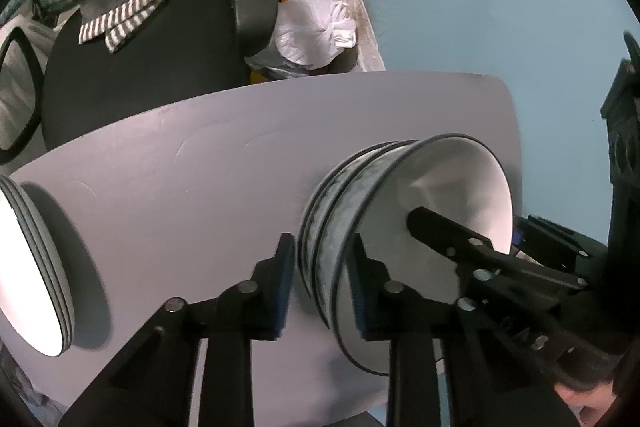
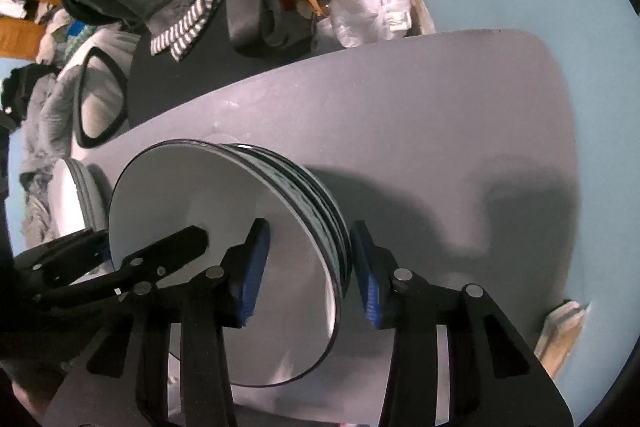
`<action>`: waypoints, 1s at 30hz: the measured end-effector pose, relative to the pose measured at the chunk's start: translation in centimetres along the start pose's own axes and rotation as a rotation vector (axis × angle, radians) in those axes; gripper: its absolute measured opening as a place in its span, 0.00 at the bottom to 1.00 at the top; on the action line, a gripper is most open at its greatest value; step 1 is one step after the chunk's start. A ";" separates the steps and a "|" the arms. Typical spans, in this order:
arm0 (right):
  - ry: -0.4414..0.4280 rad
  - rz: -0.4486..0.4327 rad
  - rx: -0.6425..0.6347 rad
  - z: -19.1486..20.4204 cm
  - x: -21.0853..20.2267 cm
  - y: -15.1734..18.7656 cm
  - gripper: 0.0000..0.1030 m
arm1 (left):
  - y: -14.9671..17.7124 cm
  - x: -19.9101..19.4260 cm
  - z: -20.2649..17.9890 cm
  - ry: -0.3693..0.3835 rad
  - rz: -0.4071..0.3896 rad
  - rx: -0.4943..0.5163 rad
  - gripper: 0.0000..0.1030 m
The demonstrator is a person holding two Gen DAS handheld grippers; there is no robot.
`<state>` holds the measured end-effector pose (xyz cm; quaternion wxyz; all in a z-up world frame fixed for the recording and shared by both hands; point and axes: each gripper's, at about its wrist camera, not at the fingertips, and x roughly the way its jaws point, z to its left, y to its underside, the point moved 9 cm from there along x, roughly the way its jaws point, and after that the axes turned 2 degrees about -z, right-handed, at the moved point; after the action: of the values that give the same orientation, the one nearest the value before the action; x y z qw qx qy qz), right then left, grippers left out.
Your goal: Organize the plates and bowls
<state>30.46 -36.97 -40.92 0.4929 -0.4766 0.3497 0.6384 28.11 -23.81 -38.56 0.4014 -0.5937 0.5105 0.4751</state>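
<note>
Grey surface, two stacks on it and nothing else loose that I can see.

Stack of bowls sits toward the right end of the surface; stack of plates toward the left end, well apart from the bowls. Sorting looks largely done: like sits with like, and no stray dish shows in either view. What seems left is seating or shifting the top bowl, and perhaps squaring the stacks.

Count, bowls: at least three, going by the dark rims showing one behind another; the lower ones are nested, so there may be more. Count, plates: three or four rim edges visible, partly cut off at the frame edge and washed out by glare, so not certain.

Left gripper straddles the near-left wall of the top bowl, one pad inside, one outside; jaws narrow, seemingly pinching the wall. Right gripper straddles the opposite wall in the same way, but its jaws stand wider, with a gap visible beside each pad; I judge it not gripping.

Off the surface: a black office chair with a striped cloth on the seat, and a white plastic bag on the floor behind.
</note>
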 end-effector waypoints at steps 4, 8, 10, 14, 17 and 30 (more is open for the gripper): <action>0.010 -0.007 0.001 -0.2 -0.1 0.0 0.34 | -0.1 0.0 0.2 0.009 0.008 -0.012 0.23; 0.021 -0.007 0.006 -0.7 -0.3 0.1 0.22 | -0.1 -0.2 0.3 0.010 0.006 -0.018 0.22; 0.027 -0.005 0.002 -0.8 -0.3 0.1 0.17 | 0.0 -0.3 0.2 -0.002 0.002 -0.006 0.21; 0.042 -0.003 -0.005 -0.7 -0.3 0.1 0.17 | 0.0 -0.3 0.0 -0.020 -0.001 0.016 0.21; 0.044 0.001 -0.004 -0.7 -0.4 0.1 0.17 | 0.0 -0.4 0.2 -0.015 -0.003 0.005 0.19; 0.012 0.029 -0.001 0.0 -0.1 0.9 0.16 | 0.4 -0.8 0.9 -0.019 -0.031 -0.019 0.19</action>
<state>29.60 -37.25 -40.88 0.4814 -0.4754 0.3591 0.6429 27.55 -22.86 -37.93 0.4079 -0.6008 0.4931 0.4791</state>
